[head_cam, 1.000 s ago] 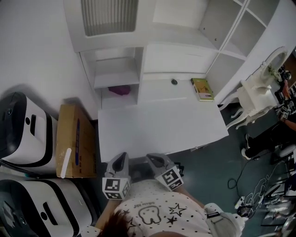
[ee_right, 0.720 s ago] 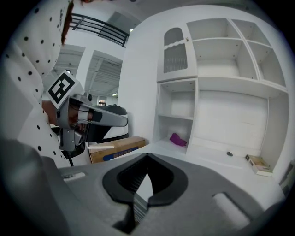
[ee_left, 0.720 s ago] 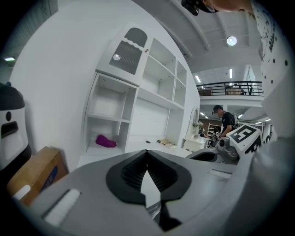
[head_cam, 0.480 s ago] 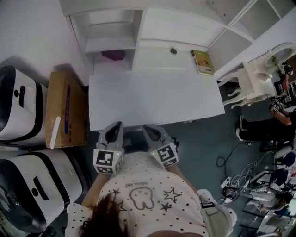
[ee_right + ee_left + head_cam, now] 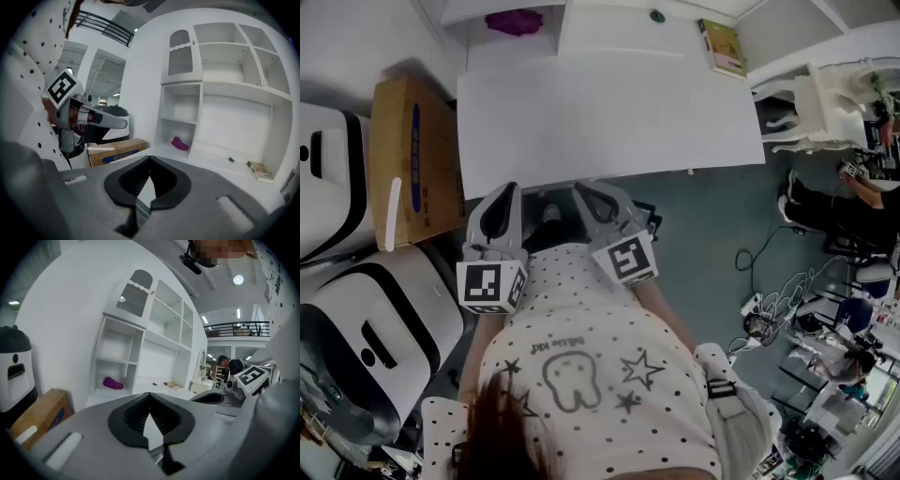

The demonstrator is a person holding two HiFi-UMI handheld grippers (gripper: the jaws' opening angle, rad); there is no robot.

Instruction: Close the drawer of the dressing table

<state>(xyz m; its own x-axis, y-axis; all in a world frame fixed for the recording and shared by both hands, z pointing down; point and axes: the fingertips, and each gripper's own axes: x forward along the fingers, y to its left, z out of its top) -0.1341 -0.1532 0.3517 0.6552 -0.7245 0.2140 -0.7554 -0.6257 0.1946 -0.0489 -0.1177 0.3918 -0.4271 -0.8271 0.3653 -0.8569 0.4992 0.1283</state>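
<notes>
Drawer (image 5: pixel 553 195), seemingly the grey part jutting under the near edge of the dressing table (image 5: pixel 609 112), looks rigid and light-sliding, so left gripper (image 5: pixel 502 202) and right gripper (image 5: pixel 598 202), jaws together and empty, should push its front panel.

Clock read on head view, from my seat at bottom.
- 12: tabletop (image 5: pixel 609 112) bare across middle; I get free sweep there.
- 1: book (image 5: pixel 724 47) on far right corner, knob (image 5: pixel 656 16) near it at back.
- 11: purple lump (image 5: pixel 514 21) in shelf bay.
- 10: box (image 5: pixel 408 159) just beside table's left edge.
- 8–9: machines (image 5: pixel 375 328) crowd my left.
- 2: chair (image 5: pixel 820 89) near right corner.
- 3–4: floor (image 5: pixel 703 234) open; cables (image 5: pixel 778 300) farther out, person (image 5: pixel 853 197) beyond.
</notes>
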